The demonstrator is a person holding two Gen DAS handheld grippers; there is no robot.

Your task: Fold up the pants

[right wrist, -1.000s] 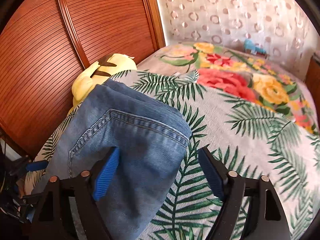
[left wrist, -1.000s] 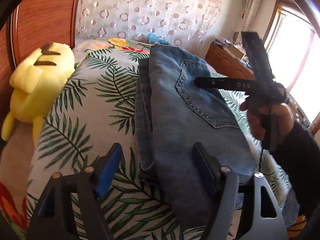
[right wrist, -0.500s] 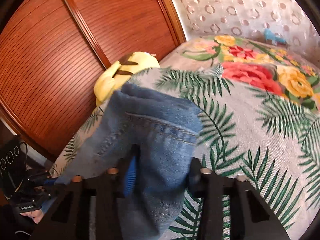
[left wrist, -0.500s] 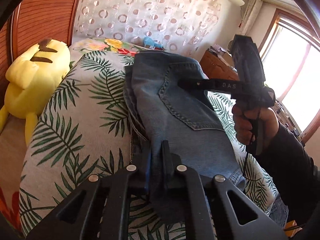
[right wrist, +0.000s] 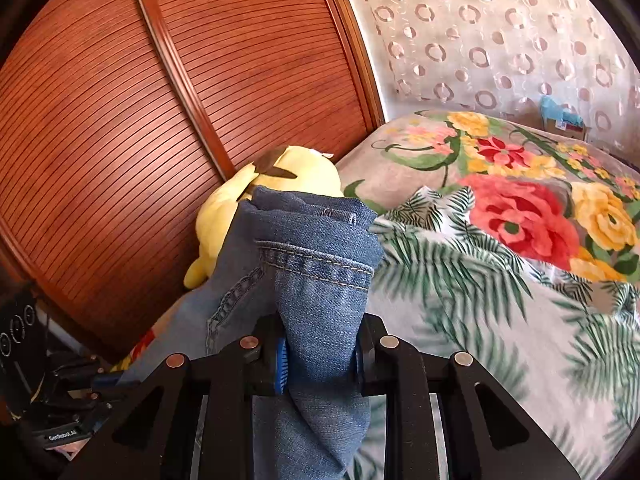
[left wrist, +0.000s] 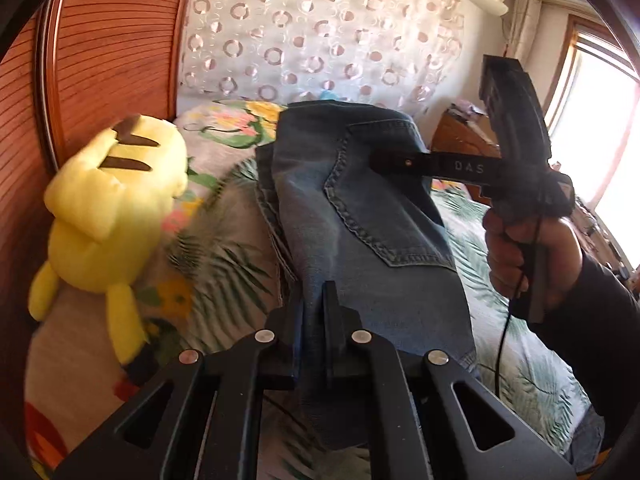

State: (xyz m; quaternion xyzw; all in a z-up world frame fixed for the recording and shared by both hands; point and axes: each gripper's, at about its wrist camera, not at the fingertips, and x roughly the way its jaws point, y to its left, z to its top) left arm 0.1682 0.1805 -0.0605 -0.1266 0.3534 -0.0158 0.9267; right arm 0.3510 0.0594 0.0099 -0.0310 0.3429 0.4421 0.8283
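The folded blue jeans (left wrist: 360,220) are held up off the bed between both grippers, back pocket facing up. My left gripper (left wrist: 312,320) is shut on the near edge of the jeans. In the left wrist view my right gripper (left wrist: 384,160) reaches in from the right, clamped on the far side near the pocket. In the right wrist view my right gripper (right wrist: 320,352) is shut on a bunched thick fold of the jeans (right wrist: 316,264), which hang below its fingers.
A yellow plush toy (left wrist: 108,208) lies at the left edge of the bed against the wooden slatted wall (right wrist: 160,120). The bedspread (right wrist: 500,280) has palm-leaf and flower prints. A curtain (left wrist: 320,40) hangs behind, with a wooden cabinet (left wrist: 460,136) at the right.
Both grippers went from open around the jeans to shut on them. The jeans have since been lifted off the bedspread, and the views have swung towards the plush toy.
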